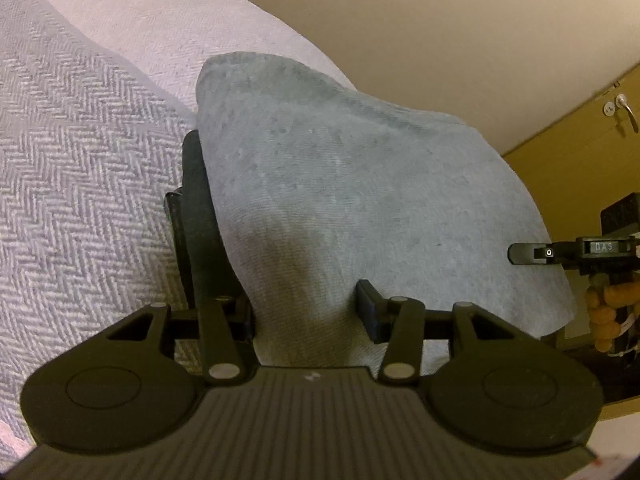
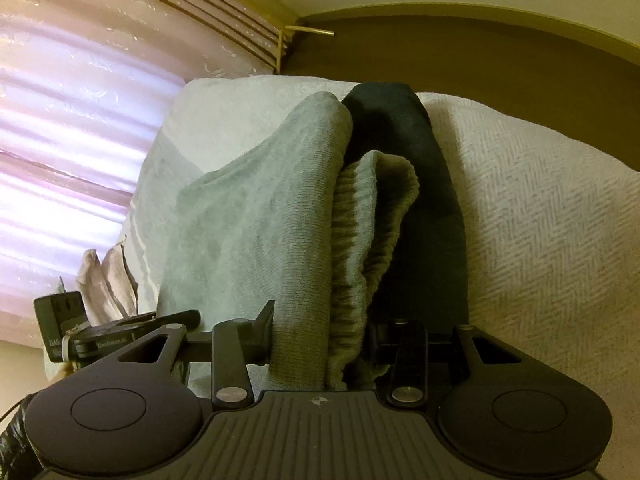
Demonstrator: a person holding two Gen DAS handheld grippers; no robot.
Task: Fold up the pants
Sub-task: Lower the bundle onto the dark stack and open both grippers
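Bedspread [image 1: 80, 152] under grey pants [image 1: 340, 184] | left gripper [image 1: 308, 308] clenched on pants | right gripper [image 2: 320, 336] clenched on pants' ribbed waistband [image 2: 360, 240]

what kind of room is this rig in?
Most likely a bedroom: a herringbone bedspread on a bed, curtains at a window, and a wooden door with a lever handle.

A white herringbone bedspread [image 1: 80, 168] covers the bed. A pale pink curtain [image 2: 72, 128] hangs beside it, and a wooden door [image 1: 592, 136] with a metal handle [image 1: 628, 114] stands past a cream wall [image 1: 400, 32].
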